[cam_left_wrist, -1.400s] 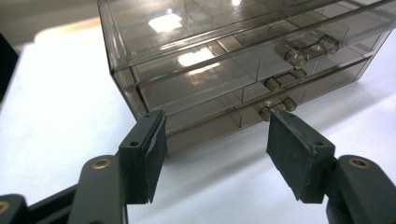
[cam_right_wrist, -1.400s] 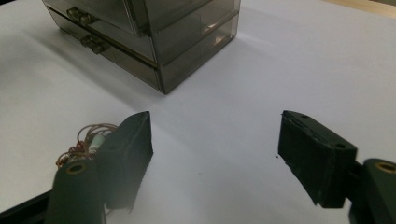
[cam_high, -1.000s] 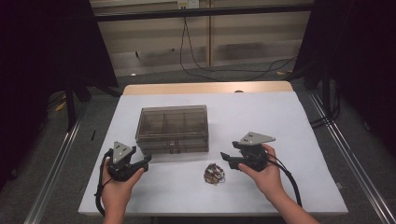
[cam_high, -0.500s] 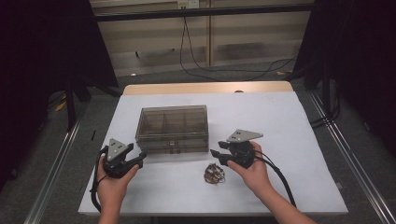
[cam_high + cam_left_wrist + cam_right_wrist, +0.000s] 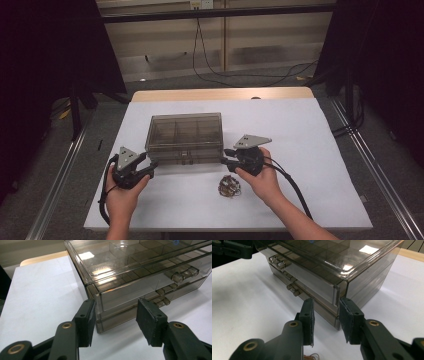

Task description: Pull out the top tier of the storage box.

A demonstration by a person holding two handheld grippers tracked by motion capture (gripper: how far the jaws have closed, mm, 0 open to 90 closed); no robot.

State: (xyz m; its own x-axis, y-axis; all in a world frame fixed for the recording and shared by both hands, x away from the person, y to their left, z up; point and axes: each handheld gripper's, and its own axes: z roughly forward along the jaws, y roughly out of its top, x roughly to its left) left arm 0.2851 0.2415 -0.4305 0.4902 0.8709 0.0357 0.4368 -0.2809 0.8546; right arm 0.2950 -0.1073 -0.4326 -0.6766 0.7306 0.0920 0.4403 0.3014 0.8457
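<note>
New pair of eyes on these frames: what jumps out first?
The smoky clear drawer box in the middle of the white table, its small round knobs facing the person. A gripper flanks each front corner: the left gripper and the right gripper each have their jaws around a corner edge, have just been closing, and are not yet pressing on it. A small tangle of rubber bands lies just in front, by the right hand.

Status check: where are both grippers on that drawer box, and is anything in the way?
Left gripper and right gripper, jaws just closing, each straddle a front corner of the smoky drawer box, pads not pressing. Rubber-band bundle beside right hand, clear of box.
</note>
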